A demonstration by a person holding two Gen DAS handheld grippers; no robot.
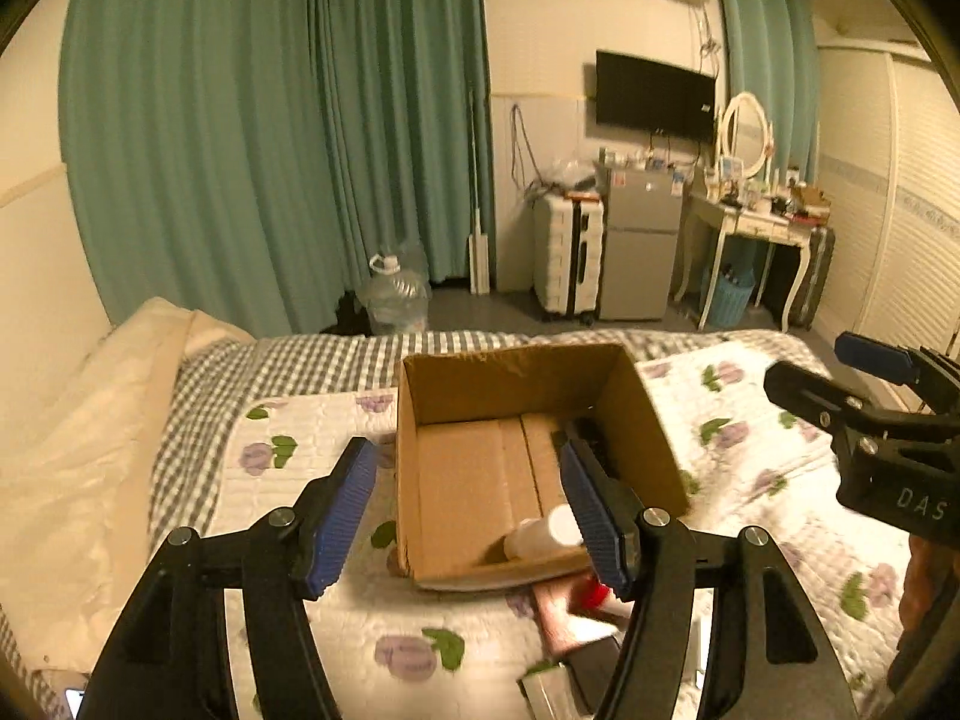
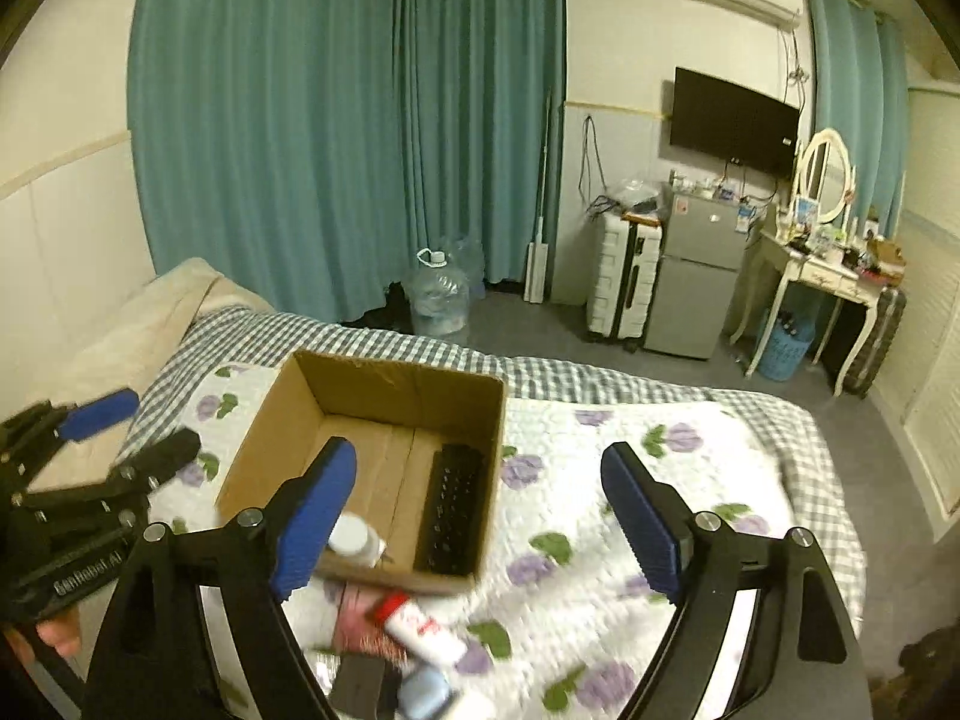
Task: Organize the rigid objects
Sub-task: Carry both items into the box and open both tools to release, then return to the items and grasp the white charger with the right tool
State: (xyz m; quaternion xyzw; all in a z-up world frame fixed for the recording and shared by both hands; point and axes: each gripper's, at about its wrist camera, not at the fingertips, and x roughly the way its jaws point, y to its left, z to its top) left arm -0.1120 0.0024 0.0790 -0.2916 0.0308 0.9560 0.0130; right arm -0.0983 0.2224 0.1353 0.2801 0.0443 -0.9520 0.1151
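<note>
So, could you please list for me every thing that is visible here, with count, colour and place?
cardboard box: one, brown, open, on the bed
black keyboard-like item: one, inside the box, right side
white bottle: one, lying inside the box, near corner
tube: one, white with red cap, on the quilt in front of the box
pink flat item: one, under the tube
quilt: one, white with purple flowers, on the bed
curtains: teal, back wall
water jug: one, clear, on the floor
fridge: one, grey, beside a white suitcase
television: one, black, on the wall
left gripper: black, blue pads, jaws open, empty
right gripper: the same, jaws open, empty
</note>
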